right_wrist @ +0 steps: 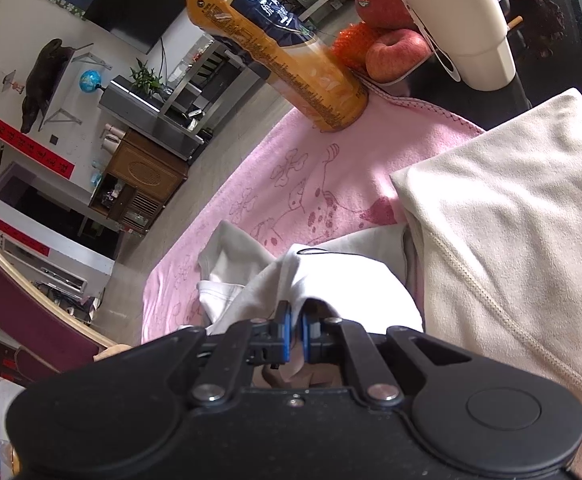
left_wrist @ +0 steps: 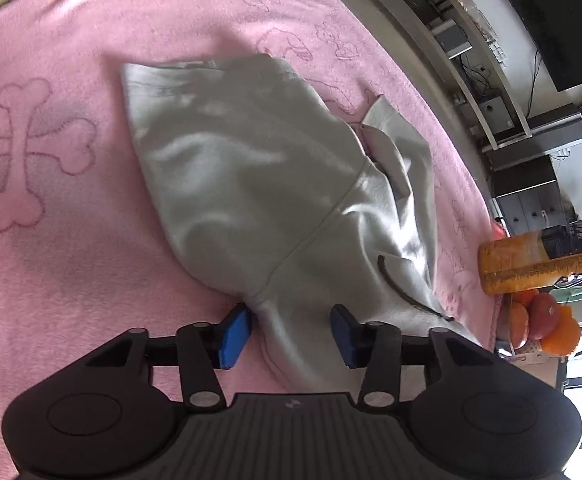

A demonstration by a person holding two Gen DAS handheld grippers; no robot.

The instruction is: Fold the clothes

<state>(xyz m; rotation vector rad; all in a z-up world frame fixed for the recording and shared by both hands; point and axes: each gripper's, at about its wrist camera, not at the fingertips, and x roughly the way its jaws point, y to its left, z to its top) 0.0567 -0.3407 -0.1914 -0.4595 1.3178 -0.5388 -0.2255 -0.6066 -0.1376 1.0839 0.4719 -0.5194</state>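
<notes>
A light grey garment [left_wrist: 251, 168] lies partly folded on the pink blanket [left_wrist: 51, 260], its narrow end running toward the camera. My left gripper [left_wrist: 290, 330] straddles that end: the blue pads [left_wrist: 235, 336] stand apart with the cloth lying between them, not pinched. In the right wrist view the same grey garment [right_wrist: 331, 276] bunches up into my right gripper [right_wrist: 296, 326], which is shut on a fold of it. A cream garment [right_wrist: 511, 240] lies folded just to the right of it.
An orange drink bottle [right_wrist: 275, 56] stands at the blanket's far edge, also seen as bottle [left_wrist: 539, 256]. Beside it are fruit [right_wrist: 391, 56] and a white cup [right_wrist: 459, 20]. A dark red chair [right_wrist: 31, 312] stands past the table edge.
</notes>
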